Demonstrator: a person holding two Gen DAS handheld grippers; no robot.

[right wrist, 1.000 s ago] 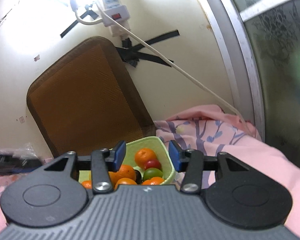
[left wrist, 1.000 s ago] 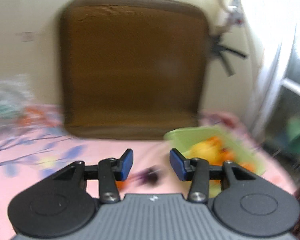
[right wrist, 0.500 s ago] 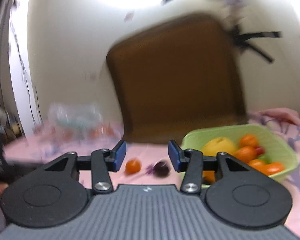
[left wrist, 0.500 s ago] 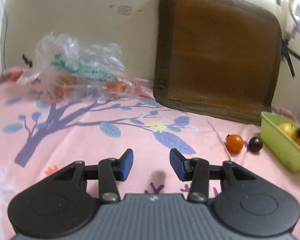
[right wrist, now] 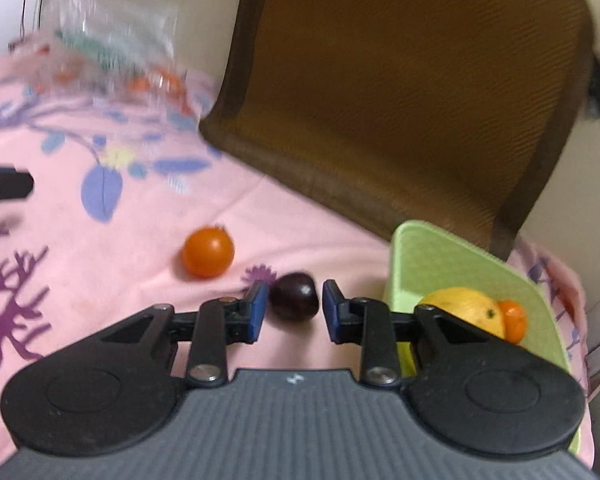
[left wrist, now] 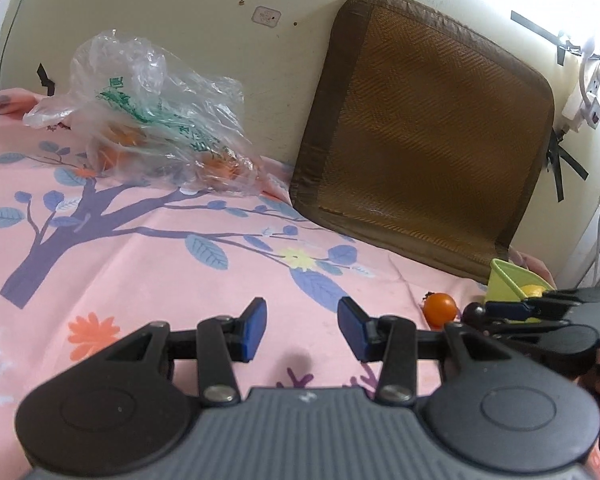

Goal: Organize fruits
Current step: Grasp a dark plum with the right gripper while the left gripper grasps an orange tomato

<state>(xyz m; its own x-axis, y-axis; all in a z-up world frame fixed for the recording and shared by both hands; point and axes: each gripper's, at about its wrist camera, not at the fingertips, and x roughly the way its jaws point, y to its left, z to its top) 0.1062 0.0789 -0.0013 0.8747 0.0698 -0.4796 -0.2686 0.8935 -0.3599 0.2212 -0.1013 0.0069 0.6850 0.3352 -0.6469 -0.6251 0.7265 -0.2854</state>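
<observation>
A dark plum (right wrist: pixel 294 296) lies on the pink bedsheet between the fingers of my right gripper (right wrist: pixel 294 309). Its jaws are closing around the plum, and a thin gap still shows at the pads. A small orange fruit (right wrist: pixel 208 252) sits just left of the plum. The green basket (right wrist: pixel 440 256) to the right holds a yellow fruit (right wrist: pixel 464 308) and orange ones. My left gripper (left wrist: pixel 302 328) hovers open over bare sheet with nothing between its fingers. From the left wrist view, the right gripper (left wrist: pixel 512 308) reaches in beside the plum (left wrist: pixel 471 312), the orange fruit (left wrist: pixel 440 307) and the basket (left wrist: pixel 504 276).
A brown woven cushion (left wrist: pixel 420 140) leans on the wall behind the basket. A crumpled clear plastic bag (left wrist: pixel 152 120) with orange fruit inside lies at the back left. A power strip (left wrist: pixel 580 100) and cable hang on the wall at the right. Flowered sheet (left wrist: pixel 140 260) spreads between them.
The right gripper swung from above the basket down to the plum, and its jaws narrowed around it. The left gripper swept left over the sheet, then held still.
</observation>
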